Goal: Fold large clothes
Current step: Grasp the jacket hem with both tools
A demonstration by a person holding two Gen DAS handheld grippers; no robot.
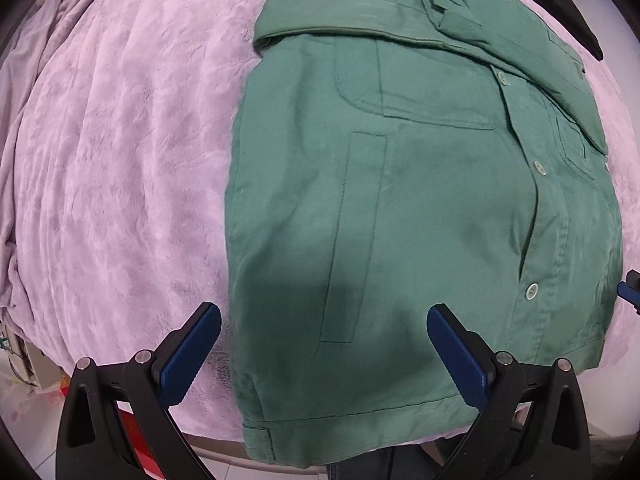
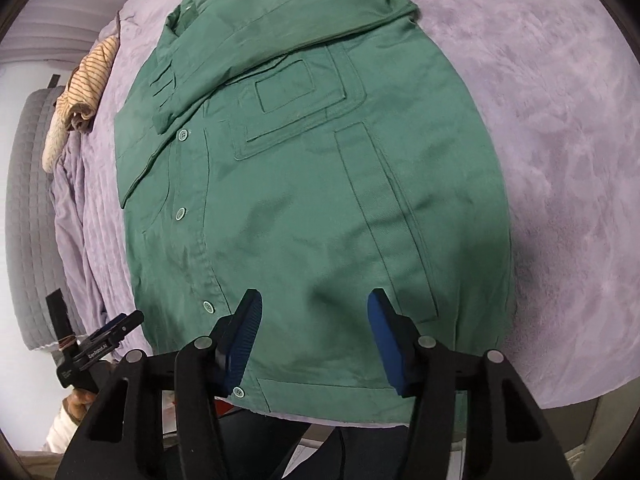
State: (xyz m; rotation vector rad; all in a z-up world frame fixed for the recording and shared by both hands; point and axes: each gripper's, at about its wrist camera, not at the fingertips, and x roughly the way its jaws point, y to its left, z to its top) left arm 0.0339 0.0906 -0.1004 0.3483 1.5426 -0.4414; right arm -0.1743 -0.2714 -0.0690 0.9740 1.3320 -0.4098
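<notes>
A green button-up jacket (image 1: 420, 208) lies flat on a lilac plush blanket (image 1: 120, 160), its sleeves folded across the chest near the collar. It also shows in the right wrist view (image 2: 312, 208). My left gripper (image 1: 324, 320) is open and empty, hovering over the jacket's bottom left corner near the hem. My right gripper (image 2: 316, 308) is open and empty, hovering over the hem just right of the button placket. The left gripper also shows in the right wrist view (image 2: 116, 326), at the lower left.
The blanket (image 2: 560, 160) covers a bed whose near edge runs just under the jacket's hem. A striped beige cloth (image 2: 80, 92) lies at the far left by a grey quilted cushion (image 2: 28, 200). A red object (image 1: 136, 440) sits below the bed edge.
</notes>
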